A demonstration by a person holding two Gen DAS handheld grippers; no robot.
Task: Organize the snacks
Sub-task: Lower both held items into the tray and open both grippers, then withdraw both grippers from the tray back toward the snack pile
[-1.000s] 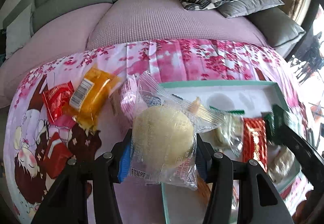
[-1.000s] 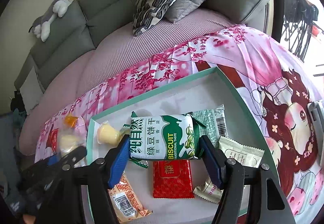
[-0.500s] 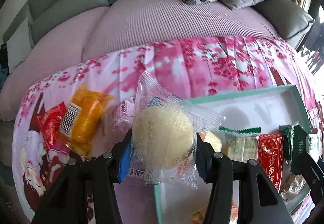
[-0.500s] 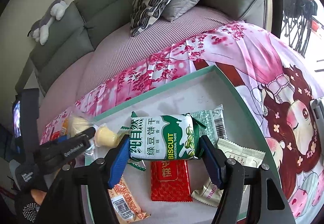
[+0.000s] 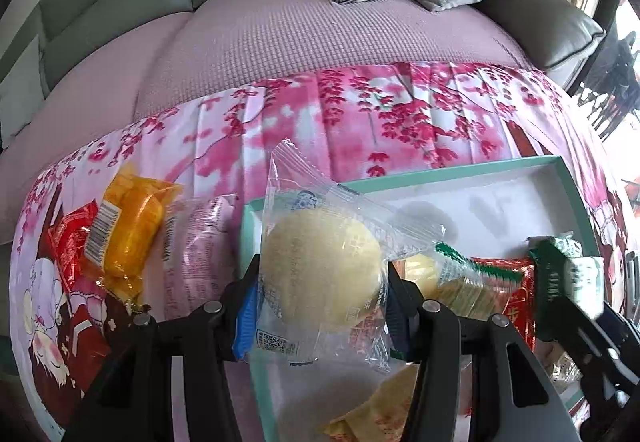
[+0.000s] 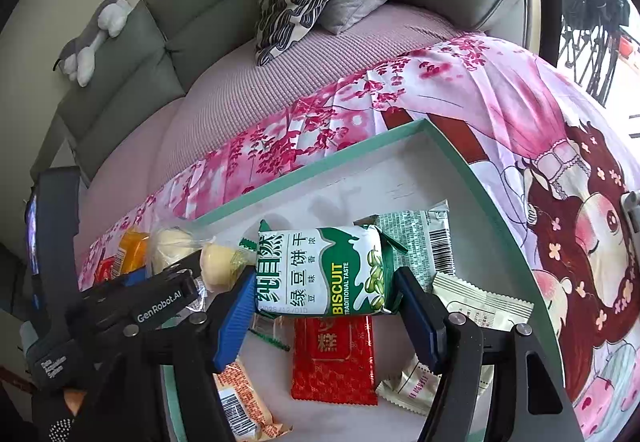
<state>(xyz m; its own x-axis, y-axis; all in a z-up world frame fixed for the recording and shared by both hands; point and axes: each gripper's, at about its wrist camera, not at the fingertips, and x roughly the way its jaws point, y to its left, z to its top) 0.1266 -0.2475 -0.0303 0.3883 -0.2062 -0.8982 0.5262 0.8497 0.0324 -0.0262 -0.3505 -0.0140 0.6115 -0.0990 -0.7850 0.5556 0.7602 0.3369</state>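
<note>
Left gripper [image 5: 320, 302] is clamped on a round bun [image 5: 320, 278] in a clear wrapper, pads pressing the cake's sides at mid-width, so the loose film ends flop free above and below instead of getting pinched. It hangs over the near-left corner of the tray [image 5: 560, 170], above the floor, not resting on it: reads as carry-in, release not yet due. Right gripper [image 6: 326, 316] is closed across the short ends of a green biscuit pack [image 6: 320, 270], label up, held level above the tray's middle; gripping end-to-end keeps the long pack from sagging. Under it on the tray floor: a red sachet [image 6: 334, 358], a beige sachet [image 6: 480, 306] toward the tray's right wall, a grey-green pack [image 6: 420, 246] behind the biscuits, an orange-print pack [image 6: 240, 406] near the left wall, a jelly cup [image 6: 216, 262] by the far-left corner. Back half of the tray is bare, so that's probably where both loads fit without stacking. Still outside, left of the tray on the cloth [image 5: 400, 122]: an orange pack [image 5: 128, 226], a red pack [image 5: 70, 242] partly under it, a pink pack [image 5: 204, 242] just beside the tray's left wall. My read: roughly two-thirds done. Risk: the two grippers sit close over the tray's left side, so lowering both at once could foul.
</note>
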